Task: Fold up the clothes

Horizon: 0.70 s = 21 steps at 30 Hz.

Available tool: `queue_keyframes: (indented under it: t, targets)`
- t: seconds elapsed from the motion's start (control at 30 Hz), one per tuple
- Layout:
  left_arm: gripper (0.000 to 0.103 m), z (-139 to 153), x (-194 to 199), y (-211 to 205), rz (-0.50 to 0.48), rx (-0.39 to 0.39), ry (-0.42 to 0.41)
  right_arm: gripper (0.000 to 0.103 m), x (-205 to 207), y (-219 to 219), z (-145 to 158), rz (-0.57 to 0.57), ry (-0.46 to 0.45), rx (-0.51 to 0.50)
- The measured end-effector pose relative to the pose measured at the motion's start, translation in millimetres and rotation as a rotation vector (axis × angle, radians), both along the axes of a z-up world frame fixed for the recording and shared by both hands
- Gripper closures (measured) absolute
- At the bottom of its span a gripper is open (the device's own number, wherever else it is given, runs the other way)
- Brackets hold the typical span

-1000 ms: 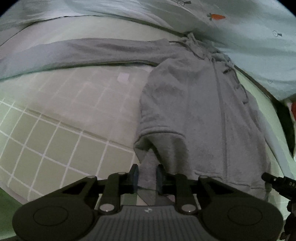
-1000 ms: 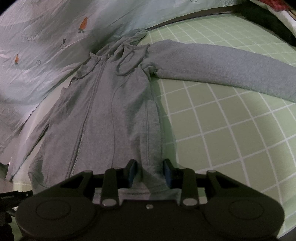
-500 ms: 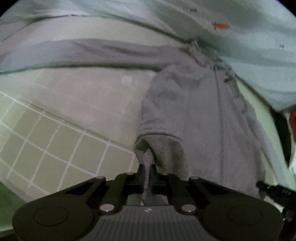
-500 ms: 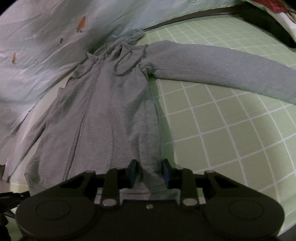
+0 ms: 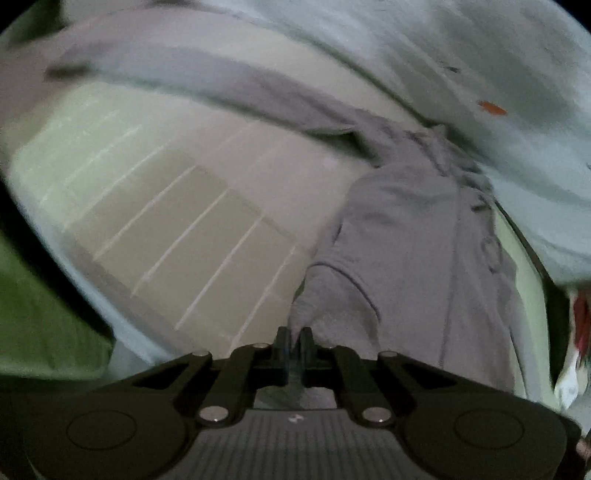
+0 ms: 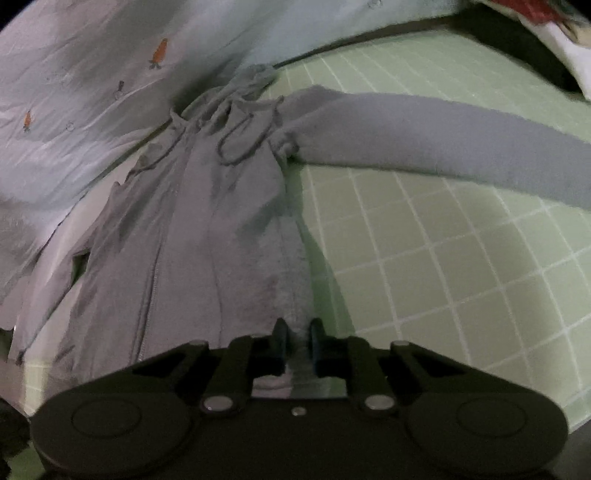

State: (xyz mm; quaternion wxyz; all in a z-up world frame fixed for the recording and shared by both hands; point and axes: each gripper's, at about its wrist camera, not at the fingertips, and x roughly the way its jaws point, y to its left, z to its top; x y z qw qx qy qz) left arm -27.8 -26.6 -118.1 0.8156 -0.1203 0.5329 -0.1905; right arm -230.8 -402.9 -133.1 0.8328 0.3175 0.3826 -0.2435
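A grey zip-up hoodie [image 5: 417,236] lies spread on a green checked sheet [image 5: 177,221], sleeves out to both sides. My left gripper [image 5: 294,338] is shut on the hoodie's bottom hem corner and lifts it off the sheet. In the right wrist view the hoodie [image 6: 207,229] runs away from me with its right sleeve [image 6: 436,140] stretched out. My right gripper [image 6: 297,334] has narrowed on the other bottom hem corner, with cloth between its fingers.
A pale blue quilt with carrot prints [image 6: 92,85] is bunched beyond the hood and also shows in the left wrist view [image 5: 498,85]. Red and white fabric [image 6: 554,29] lies at the far right. The sheet's near edge [image 5: 122,332] drops off at lower left.
Both grippers have closed on the bottom hem, the left one fully. The left gripper has risen and tilted, pulling the hem corner up; its view is blurred by motion.
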Motion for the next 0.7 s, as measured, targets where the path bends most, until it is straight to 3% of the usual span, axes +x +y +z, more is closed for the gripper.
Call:
queue_keyframes:
  t: [0.1,0.3,0.37,0.4,0.53,0.7]
  targets:
    - [0.091,7.0,2.4,-7.8,-0.030,0.060,-0.042,0.082,5.6,3.1,1.8,0.020,0.042,-0.055]
    - [0.076,6.3,8.1,-7.4,-0.013,0.071,-0.039,0.048,10.1,2.6,7.5,0.008,0.089,-0.171]
    - [0.076,3.8,12.1,-19.8,-0.066,0.114,-0.042,0.021,11.7,4.7,7.0,0.014,0.100,-0.184]
    - [0.076,2.5,12.7,-25.3,-0.093,0.134,-0.044,0.016,12.4,5.8,6.8,0.017,0.105,-0.190]
    - [0.076,-5.8,15.2,-45.1,-0.177,0.202,-0.030,0.002,15.6,10.1,5.9,0.029,0.128,-0.216]
    - [0.076,-8.1,6.5,-47.1,-0.232,0.242,-0.047,0.002,19.4,15.5,4.8,0.043,0.156,-0.248]
